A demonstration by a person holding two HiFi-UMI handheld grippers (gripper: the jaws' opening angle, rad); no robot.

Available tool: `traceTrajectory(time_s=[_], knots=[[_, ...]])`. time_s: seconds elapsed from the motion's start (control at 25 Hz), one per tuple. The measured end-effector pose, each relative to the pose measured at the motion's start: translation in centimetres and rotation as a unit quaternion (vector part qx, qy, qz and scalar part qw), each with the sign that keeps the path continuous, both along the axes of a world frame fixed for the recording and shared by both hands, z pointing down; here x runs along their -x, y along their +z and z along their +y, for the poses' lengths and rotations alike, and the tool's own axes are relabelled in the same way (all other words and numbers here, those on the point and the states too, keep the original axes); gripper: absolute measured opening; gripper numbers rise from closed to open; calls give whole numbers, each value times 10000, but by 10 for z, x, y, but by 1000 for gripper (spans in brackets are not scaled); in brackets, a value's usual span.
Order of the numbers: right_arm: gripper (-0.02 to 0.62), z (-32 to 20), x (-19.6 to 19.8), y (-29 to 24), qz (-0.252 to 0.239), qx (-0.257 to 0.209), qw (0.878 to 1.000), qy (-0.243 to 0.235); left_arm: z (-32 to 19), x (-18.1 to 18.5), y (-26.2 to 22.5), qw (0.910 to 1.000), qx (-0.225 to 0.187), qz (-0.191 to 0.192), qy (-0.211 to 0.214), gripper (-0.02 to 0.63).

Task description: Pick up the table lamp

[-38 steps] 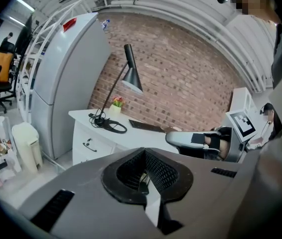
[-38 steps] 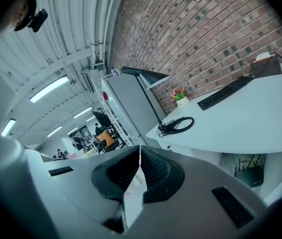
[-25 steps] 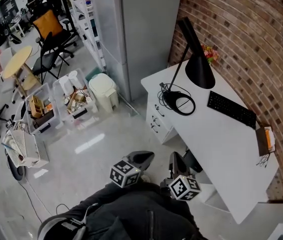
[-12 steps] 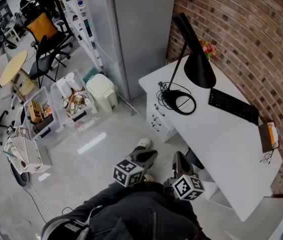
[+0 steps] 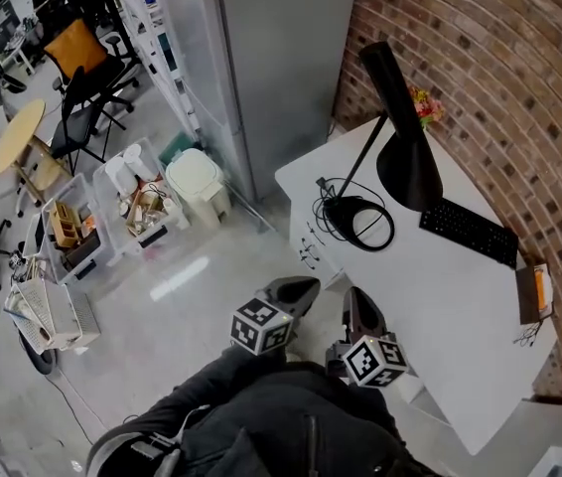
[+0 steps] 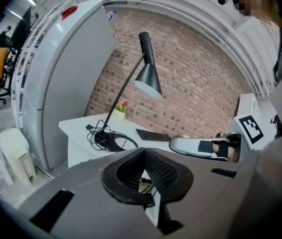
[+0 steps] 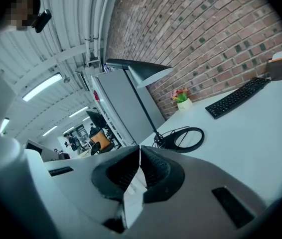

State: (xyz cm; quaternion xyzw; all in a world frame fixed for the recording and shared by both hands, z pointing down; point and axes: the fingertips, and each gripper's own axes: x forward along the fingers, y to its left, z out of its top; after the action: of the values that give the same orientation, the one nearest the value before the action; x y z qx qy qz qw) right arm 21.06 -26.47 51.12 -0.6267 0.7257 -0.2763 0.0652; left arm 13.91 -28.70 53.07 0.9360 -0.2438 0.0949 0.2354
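The black table lamp [image 5: 407,162] stands on the left end of a white desk [image 5: 460,306], its ring base [image 5: 358,223] wrapped in loose black cord. It also shows in the left gripper view, lamp [image 6: 148,78], and in the right gripper view, lamp [image 7: 143,69]. My left gripper [image 5: 296,291] is over the floor just short of the desk's front, shut and empty; its jaws meet in its own view, left gripper [image 6: 144,151]. My right gripper [image 5: 358,306] reaches the desk's front edge, also shut and empty, right gripper [image 7: 139,147]. Both are well apart from the lamp.
A black keyboard [image 5: 468,232] lies right of the lamp, a small flower pot [image 5: 423,105] stands by the brick wall, and a brown box [image 5: 529,291] sits at the far right. A grey cabinet [image 5: 261,58], a white bin [image 5: 199,182] and storage boxes [image 5: 72,222] stand left.
Both grippers have moved forward toward the desk, still shut. The desk and lamp sit closer in the head view.
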Motion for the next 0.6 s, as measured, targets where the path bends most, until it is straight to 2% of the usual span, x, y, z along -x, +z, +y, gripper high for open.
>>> traceTrajectory(time_s=[0.2, 0.36, 0.48, 0.6], knots=[[12, -50, 6, -6, 88, -37, 9999, -81, -57, -3, -11, 10000, -47, 4, 25, 6], [12, -86, 2, -4, 50, 14, 10000, 82, -100, -9, -22, 9996, -183, 5, 217, 6], [12, -112, -6, -2, 93, 48, 9997, 243, -132, -19, -35, 9983, -363, 44, 459, 6], [14, -134, -9, 2, 149, 82, 9993, 341, -156, -31, -52, 9941, -590, 142, 894, 6]])
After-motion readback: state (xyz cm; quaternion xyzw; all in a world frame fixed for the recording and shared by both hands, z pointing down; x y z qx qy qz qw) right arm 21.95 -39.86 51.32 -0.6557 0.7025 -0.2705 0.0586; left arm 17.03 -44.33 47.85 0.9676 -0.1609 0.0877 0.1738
